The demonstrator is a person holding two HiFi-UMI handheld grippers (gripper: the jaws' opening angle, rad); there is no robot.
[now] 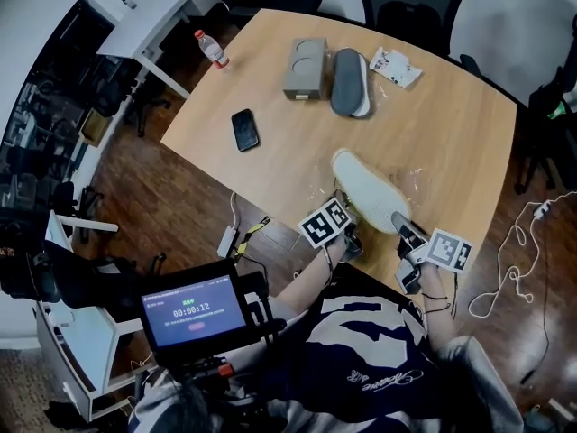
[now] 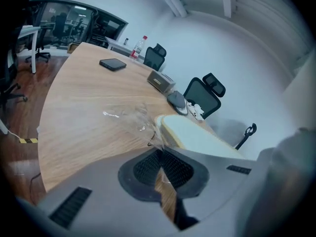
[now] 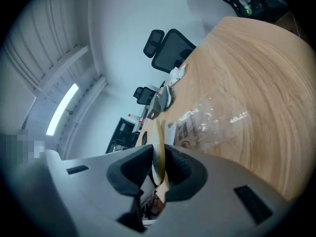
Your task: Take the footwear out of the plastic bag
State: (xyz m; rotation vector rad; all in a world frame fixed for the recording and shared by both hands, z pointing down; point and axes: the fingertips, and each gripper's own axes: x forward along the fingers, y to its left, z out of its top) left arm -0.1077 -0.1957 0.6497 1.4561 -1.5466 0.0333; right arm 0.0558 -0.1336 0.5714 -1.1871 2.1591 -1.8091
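A white slipper (image 1: 365, 188) lies sole up near the table's front edge, partly inside a clear plastic bag (image 1: 410, 185). My right gripper (image 1: 398, 218) is shut on the slipper's heel end; in the right gripper view the thin pale edge of the slipper (image 3: 158, 137) is pinched between the pads of that gripper (image 3: 158, 168), with the crumpled bag (image 3: 212, 122) beyond. My left gripper (image 1: 345, 213) is shut on the bag's near edge. In the left gripper view, clear film of the bag (image 2: 129, 116) runs into the closed jaws of the left gripper (image 2: 159, 151), and the slipper (image 2: 195, 134) lies just right of them.
At the far side of the wooden table (image 1: 270, 165) lie a grey slipper (image 1: 348, 79), a cardboard box (image 1: 305, 68) and a white packet (image 1: 395, 66). A black phone (image 1: 244, 129) and a bottle (image 1: 212, 49) are on the left. Office chairs (image 1: 410, 7) stand beyond.
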